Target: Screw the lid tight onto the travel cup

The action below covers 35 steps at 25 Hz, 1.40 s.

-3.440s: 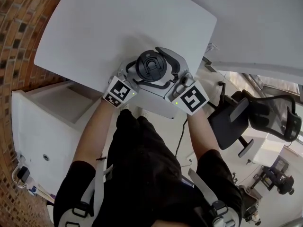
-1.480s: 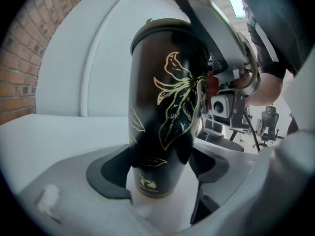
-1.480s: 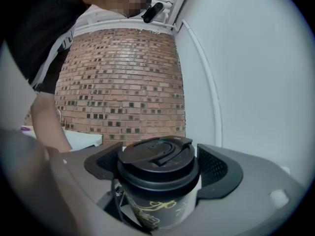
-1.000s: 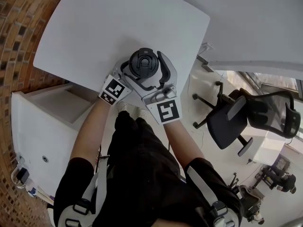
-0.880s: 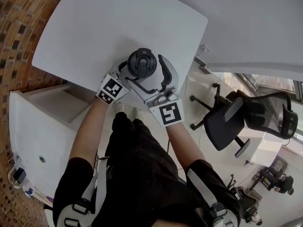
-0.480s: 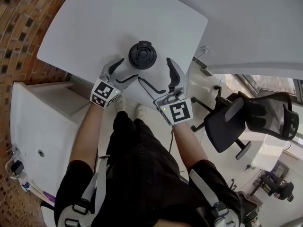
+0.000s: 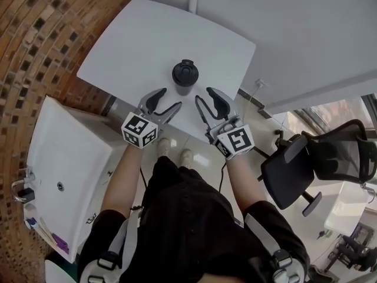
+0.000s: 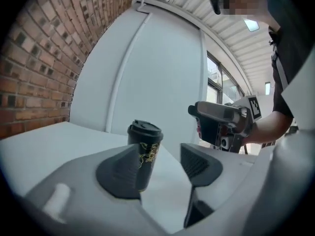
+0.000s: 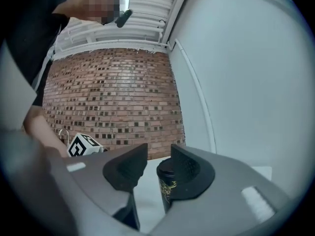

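Note:
The black travel cup (image 7: 185, 79) stands upright and alone on the white table (image 7: 135, 46), its black lid (image 7: 185, 73) on top. Both grippers hang back from it at the table's near edge. My left gripper (image 7: 164, 102) is below and left of the cup, its jaws closing on nothing. My right gripper (image 7: 209, 101) is below and right, jaws also closing with nothing between them. In the left gripper view the cup (image 8: 145, 149) stands beyond the left pad. In the right gripper view the cup (image 9: 165, 183) is half hidden behind the right pad.
A brick wall (image 7: 53, 28) runs along the left. A white cabinet (image 7: 70, 158) stands beside the table's near-left edge. A black office chair (image 7: 318, 164) is on the floor to the right. White wall panels (image 7: 294, 34) rise behind the table.
Both grippers have let go of the cup and drawn back toward the person. The cup now stands free on the table. The right jaws have narrowed a good deal.

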Available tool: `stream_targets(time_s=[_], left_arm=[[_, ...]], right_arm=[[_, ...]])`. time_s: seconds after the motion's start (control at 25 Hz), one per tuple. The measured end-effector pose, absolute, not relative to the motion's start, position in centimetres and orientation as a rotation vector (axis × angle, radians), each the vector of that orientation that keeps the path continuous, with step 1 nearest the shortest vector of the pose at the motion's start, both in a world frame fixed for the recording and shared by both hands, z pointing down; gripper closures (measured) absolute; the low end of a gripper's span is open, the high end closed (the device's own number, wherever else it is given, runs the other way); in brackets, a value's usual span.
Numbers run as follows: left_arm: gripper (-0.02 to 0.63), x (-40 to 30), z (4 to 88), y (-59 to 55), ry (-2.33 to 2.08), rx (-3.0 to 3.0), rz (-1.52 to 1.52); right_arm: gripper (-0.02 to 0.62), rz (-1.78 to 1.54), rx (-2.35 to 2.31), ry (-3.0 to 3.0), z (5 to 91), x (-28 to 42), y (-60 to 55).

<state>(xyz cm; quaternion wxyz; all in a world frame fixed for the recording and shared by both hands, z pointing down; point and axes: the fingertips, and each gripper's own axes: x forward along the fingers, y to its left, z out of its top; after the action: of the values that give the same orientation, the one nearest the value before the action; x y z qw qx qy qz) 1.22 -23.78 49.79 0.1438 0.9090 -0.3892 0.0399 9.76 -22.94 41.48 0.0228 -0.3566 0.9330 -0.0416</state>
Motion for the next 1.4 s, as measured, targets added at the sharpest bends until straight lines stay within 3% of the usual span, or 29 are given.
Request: stream_targets(time_s=[0.08, 0.24, 0.72, 1.4], left_arm=[[0.475, 1.5, 48.4, -22.7, -1.161, 2.653, 0.131], [0.604, 2.1, 46.5, -20.7, -1.172, 2.71, 0.118], [0.604, -0.6, 43.7, -15.3, -1.143, 2.68, -0.019], [0.604, -9.7, 38.4, -3.4, -1.041, 2.821, -0.09]], right_arm=[[0.482, -0.099, -1.069, 2.896, 40.8, 9.8, -22.0], [0.485, -0.07, -1.017, 2.915, 39.4, 9.2, -19.9], [0.586, -0.059, -1.183, 2.894, 38.7, 9.5, -14.2], [0.592, 0.078, -1.337, 2.825, 35.1, 2.8, -1.1]])
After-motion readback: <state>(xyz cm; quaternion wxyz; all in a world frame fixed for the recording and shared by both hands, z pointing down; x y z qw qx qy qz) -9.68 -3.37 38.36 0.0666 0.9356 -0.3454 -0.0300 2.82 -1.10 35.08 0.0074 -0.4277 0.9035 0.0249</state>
